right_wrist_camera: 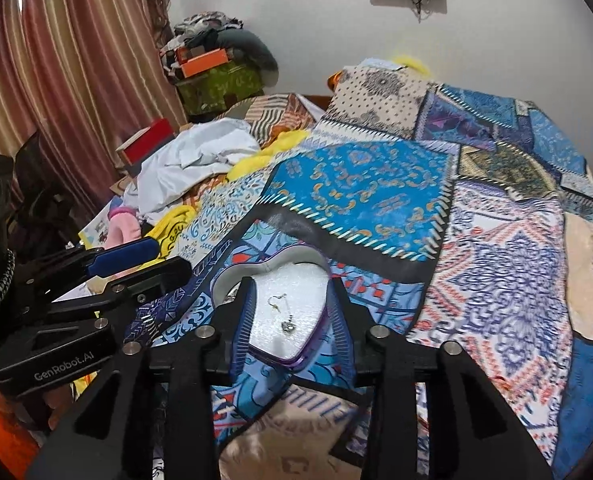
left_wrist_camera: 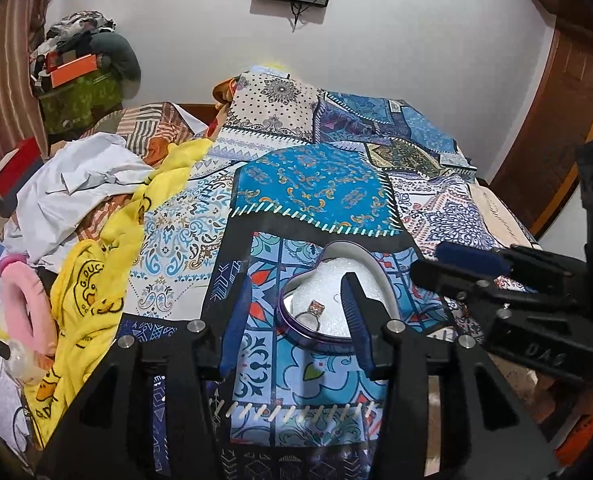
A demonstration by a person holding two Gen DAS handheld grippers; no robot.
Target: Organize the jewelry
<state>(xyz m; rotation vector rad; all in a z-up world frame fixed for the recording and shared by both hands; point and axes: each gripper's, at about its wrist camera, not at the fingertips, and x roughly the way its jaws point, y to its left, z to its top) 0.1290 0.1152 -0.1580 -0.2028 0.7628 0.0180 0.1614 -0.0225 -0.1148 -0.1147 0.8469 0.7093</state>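
A heart-shaped tin (left_wrist_camera: pixel 296 330) with a white foam lining lies on the patterned bedspread. A ring with an orange stone (left_wrist_camera: pixel 314 308) lies inside it. My left gripper (left_wrist_camera: pixel 296 284) is open, its right finger over the tin and its left finger beside it. In the right wrist view the same tin (right_wrist_camera: pixel 276 354) holds a silver earring with a heart pendant (right_wrist_camera: pixel 286 316). My right gripper (right_wrist_camera: pixel 290 290) is open, its fingers on either side of the tin. The right gripper also shows in the left wrist view (left_wrist_camera: pixel 452 260), and the left gripper in the right wrist view (right_wrist_camera: pixel 168 260).
A patchwork blue bedspread (left_wrist_camera: pixel 320 188) covers the bed. A yellow duck towel (left_wrist_camera: pixel 92 304), white cloth (left_wrist_camera: pixel 80 184) and a pink item (left_wrist_camera: pixel 20 300) lie heaped at the left. Boxes and clothes (left_wrist_camera: pixel 76 72) are piled by the curtain. A wooden door (left_wrist_camera: pixel 556 112) stands at the right.
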